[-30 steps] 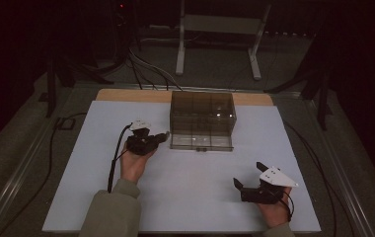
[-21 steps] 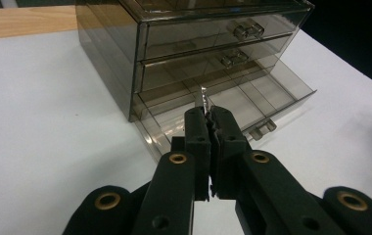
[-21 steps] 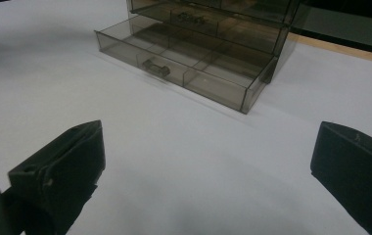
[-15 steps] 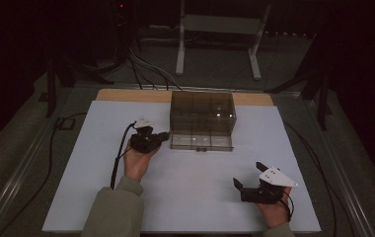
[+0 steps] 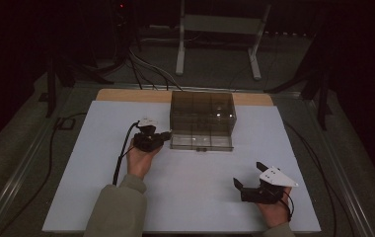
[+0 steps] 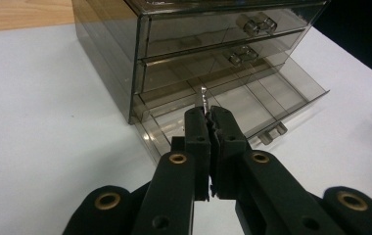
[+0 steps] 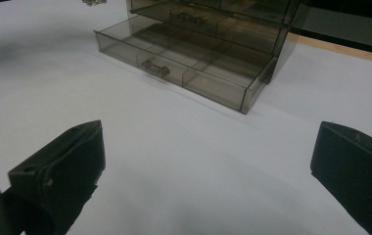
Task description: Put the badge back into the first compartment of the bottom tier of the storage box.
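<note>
Smoky drawer cabinet [image 5: 203, 118], bottom drawer [image 7: 184, 68] open, on white tabletop [image 5: 101, 197]

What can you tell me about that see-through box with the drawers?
The drawer box looks like smoky, see-through plastic. It stands upright at the far middle of the white table. It has three drawers stacked up, each with a small clear handle. The top two are shut; the bottom drawer is pulled out, with dividers inside. The left gripper is near its front left corner; whether it touches is unclear.
</note>
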